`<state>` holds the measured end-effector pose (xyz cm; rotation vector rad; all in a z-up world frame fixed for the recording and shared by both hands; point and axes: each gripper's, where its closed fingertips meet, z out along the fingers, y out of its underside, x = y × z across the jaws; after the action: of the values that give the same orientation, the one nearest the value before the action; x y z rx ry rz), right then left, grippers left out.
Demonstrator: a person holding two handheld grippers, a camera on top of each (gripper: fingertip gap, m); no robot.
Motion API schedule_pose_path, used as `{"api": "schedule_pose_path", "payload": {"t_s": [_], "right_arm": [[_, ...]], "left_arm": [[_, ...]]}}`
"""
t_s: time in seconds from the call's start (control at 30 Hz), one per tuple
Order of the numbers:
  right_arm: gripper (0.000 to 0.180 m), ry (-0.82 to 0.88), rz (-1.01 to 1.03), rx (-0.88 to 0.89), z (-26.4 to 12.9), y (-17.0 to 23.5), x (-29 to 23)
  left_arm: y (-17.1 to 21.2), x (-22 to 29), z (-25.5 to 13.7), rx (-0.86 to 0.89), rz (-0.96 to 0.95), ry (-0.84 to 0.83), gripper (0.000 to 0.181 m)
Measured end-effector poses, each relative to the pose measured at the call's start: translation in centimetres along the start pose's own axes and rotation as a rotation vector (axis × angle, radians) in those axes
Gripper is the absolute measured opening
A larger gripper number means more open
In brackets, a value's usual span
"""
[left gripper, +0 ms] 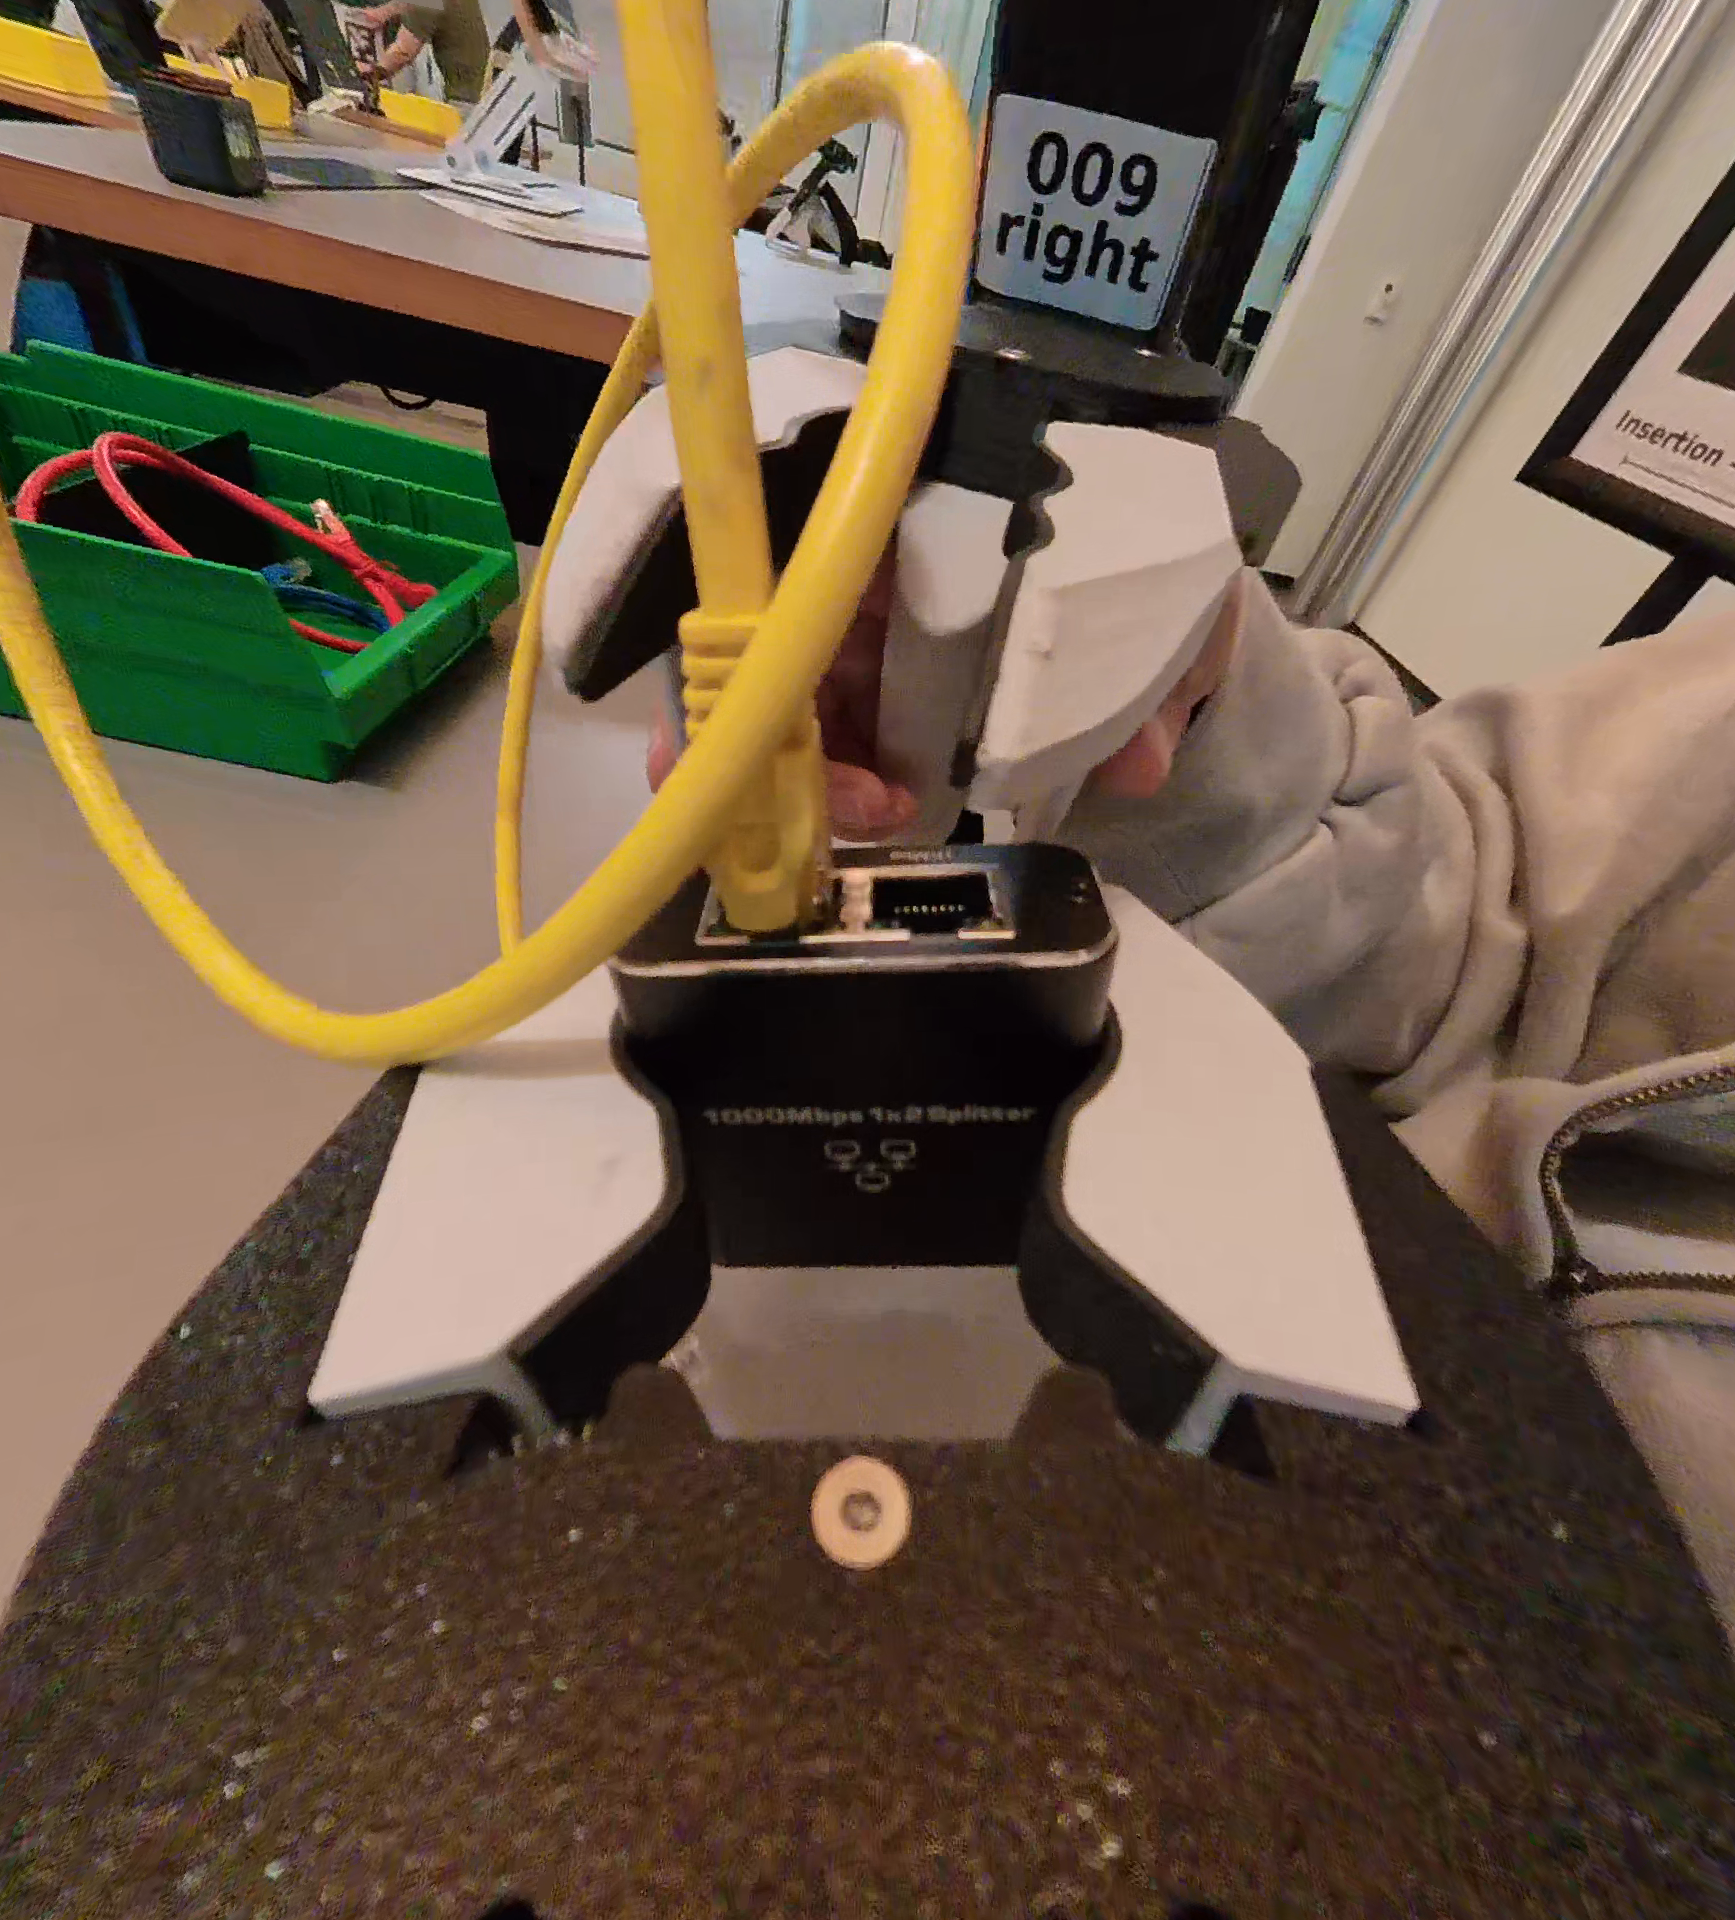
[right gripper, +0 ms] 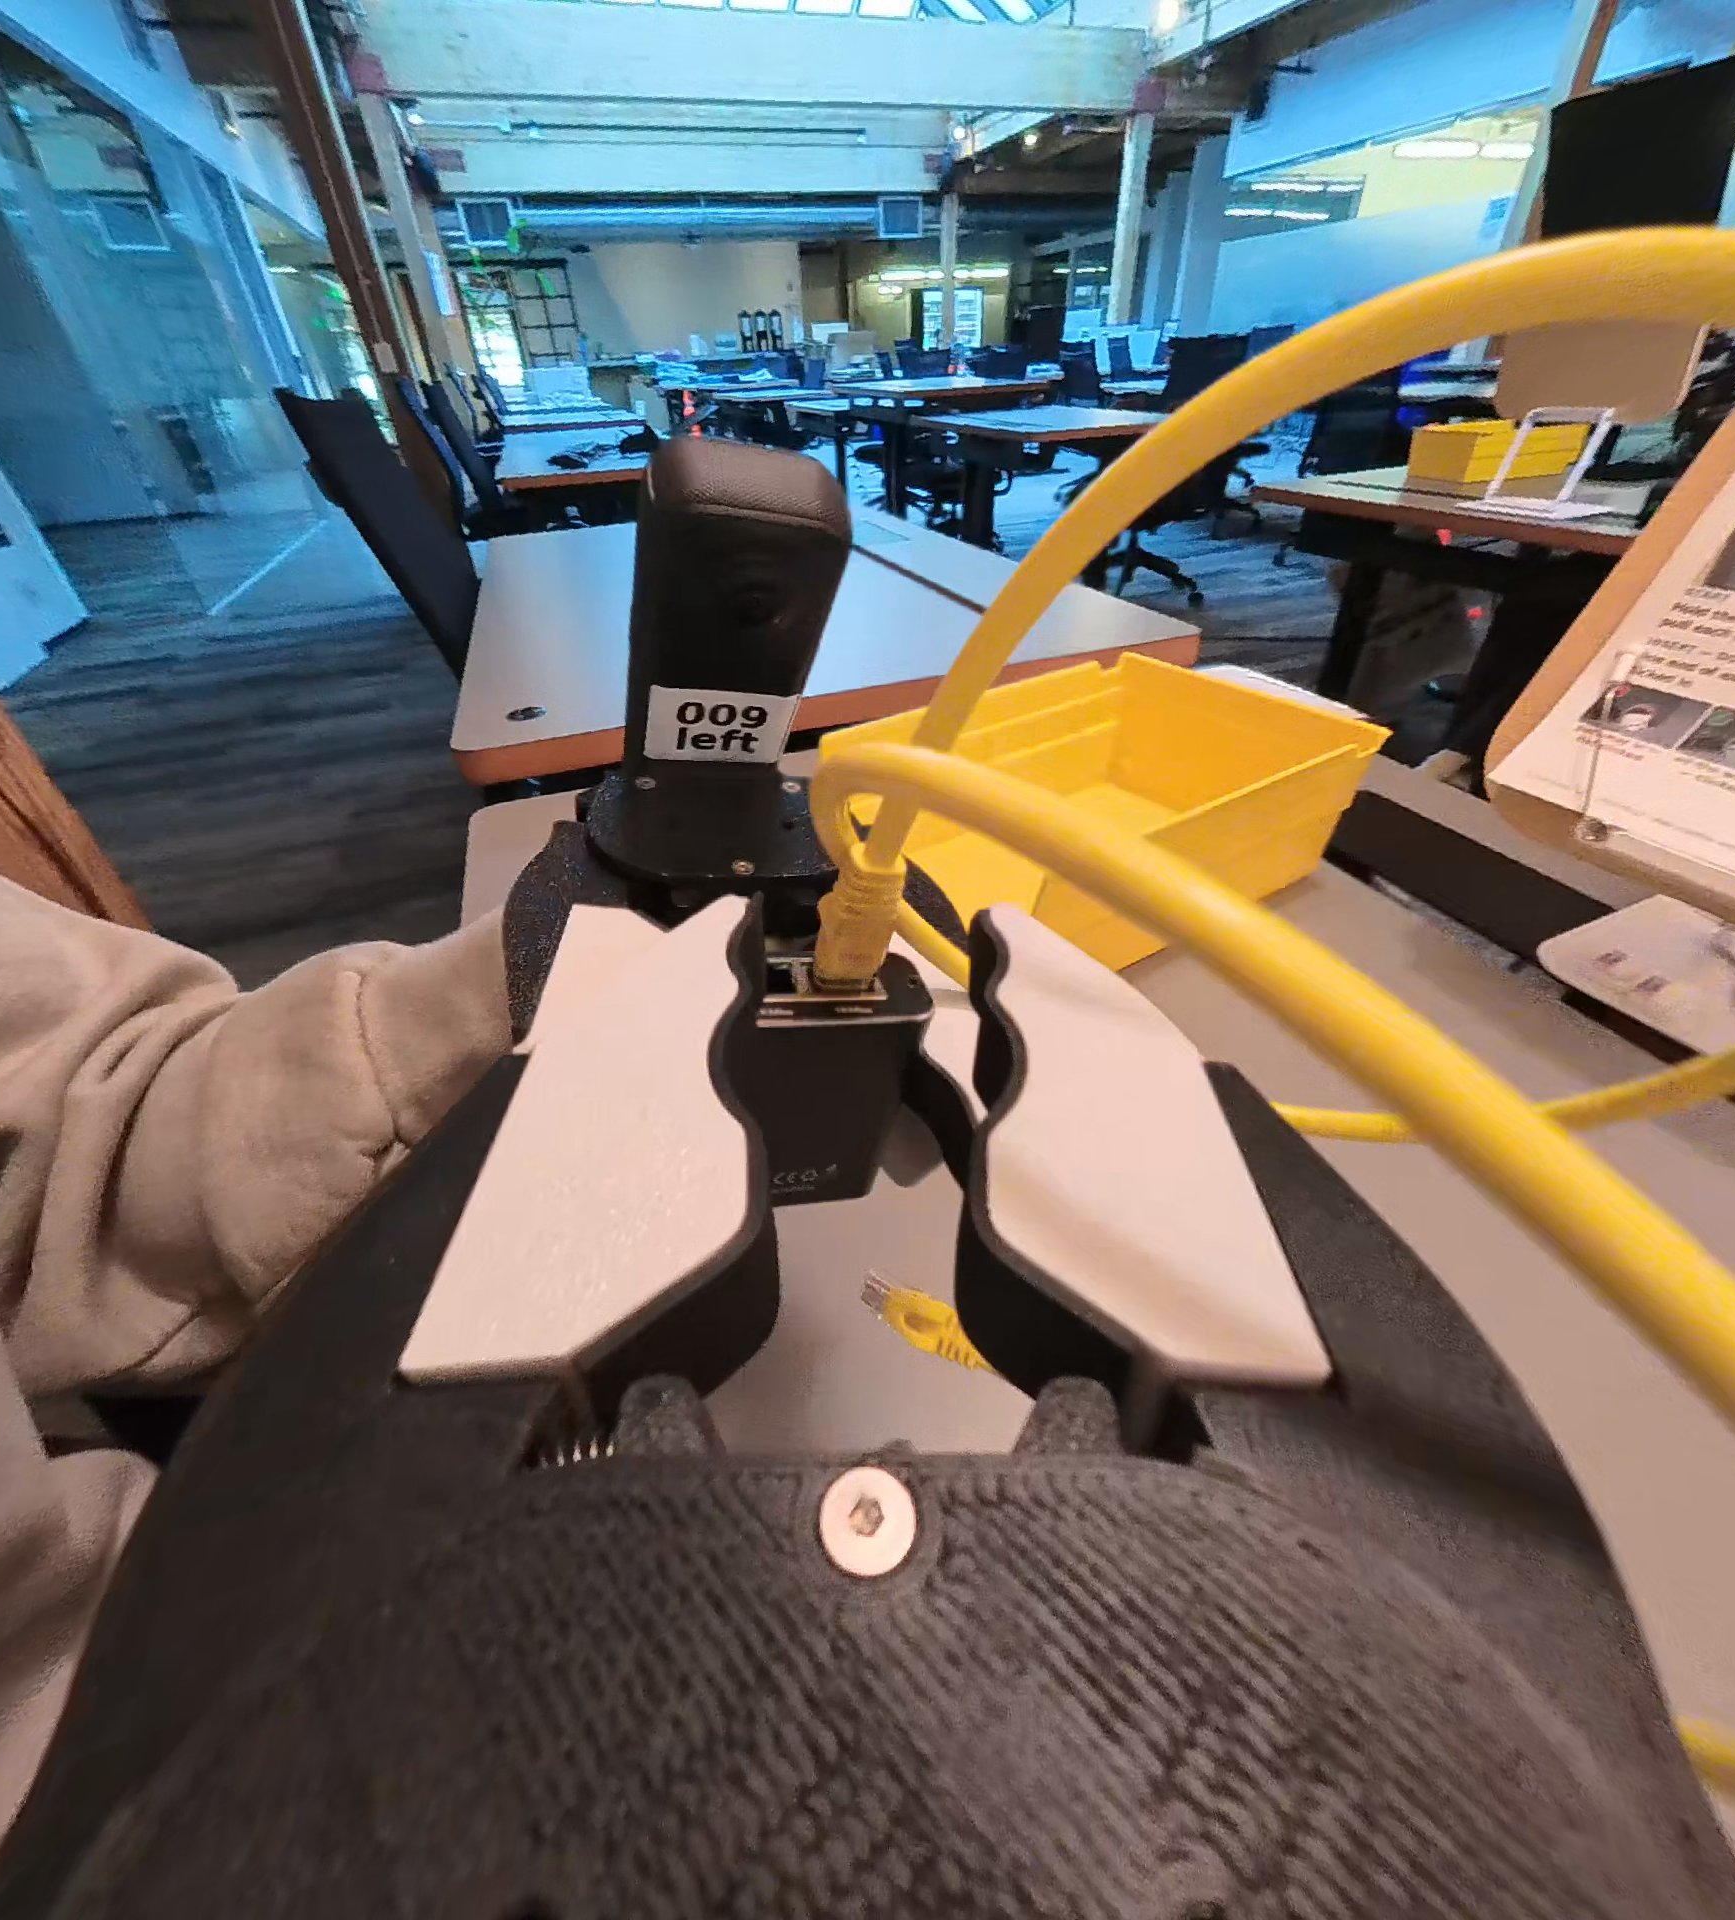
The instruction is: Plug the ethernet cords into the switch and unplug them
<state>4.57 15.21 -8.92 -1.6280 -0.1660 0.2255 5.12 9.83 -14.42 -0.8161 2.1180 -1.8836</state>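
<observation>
Rows of desks and office chairs are filling the long room behind the grey table [right gripper: 946,623], seen in the right wrist view.

In the left wrist view, the left gripper [left gripper: 868,1049] is clamping the black switch [left gripper: 868,1143] between its white fingers [left gripper: 520,1226], with the port face turned toward twelve o'clock. A yellow ethernet cord [left gripper: 728,447] is sitting with its plug [left gripper: 769,862] in the port at ten o'clock on that face; the neighbouring port [left gripper: 936,902] at one o'clock is showing bare. The cord is looping out to nine o'clock and back over the top.

Just beyond the switch at twelve o'clock, the right gripper [left gripper: 790,623] is facing the camera with its fingers spread wide on either side of the cord's strain relief, not touching it as far as the view shows. A person's hand in a grey sleeve [left gripper: 1414,831] is holding it at three o'clock.

In the right wrist view, the right gripper [right gripper: 868,977] is standing with its jaws apart on either side of the switch [right gripper: 821,1101], and a second loose yellow plug [right gripper: 920,1325] is lying on the table at six o'clock of the switch.

Farther out, a green bin [left gripper: 167,665] with red and blue cords is sitting at ten o'clock in the left wrist view, and a yellow bin [right gripper: 1206,769] is sitting at two o'clock in the right wrist view.
</observation>
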Motion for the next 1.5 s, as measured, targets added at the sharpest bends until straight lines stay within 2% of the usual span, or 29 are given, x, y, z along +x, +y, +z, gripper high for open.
{"api": "schedule_pose_path", "payload": {"t_s": [0.1,0.2,0.53,0.8,0.93,1.27,1.4,1.5], "right_arm": [[0.038,-0.017,-0.013,0.002,0.2,0.2,-0.2],[0.014,-0.027,-0.039,0.003,0.2,0.2,-0.3],[0.014,-0.023,0.035,0.003,-0.3,-0.4,0.5],[0.012,0.033,-0.102,-0.19,-0.1,0.6,0.1],[0.012,0.052,-0.129,-0.228,0.0,0.8,0.1],[0.011,0.042,-0.077,-0.256,0.1,1.7,0.8],[0.012,0.021,-0.053,-0.243,0.0,1.7,0.9],[0.013,0.074,-0.007,-0.193,0.2,1.6,1.6]], "left_arm": [[0.5,0.5,0.4,-0.029,0.014,0.026,0.075],[0.8,0.6,0.7,-0.046,0.021,0.03,0.075],[-0.8,0.3,0.6,0.098,-0.033,0.053,0.074],[1.1,-1.1,0.9,-0.045,0.12,-0.083,0.076],[1.2,-1.1,1.1,-0.025,0.136,-0.066,0.076],[1.8,-1.0,1.6,0.018,0.057,0.015,0.077],[1.7,-1.4,1.4,0.0,0.067,-0.023,0.076],[1.3,-2.3,1.2,0.015,0.053,-0.088,0.075]]}}
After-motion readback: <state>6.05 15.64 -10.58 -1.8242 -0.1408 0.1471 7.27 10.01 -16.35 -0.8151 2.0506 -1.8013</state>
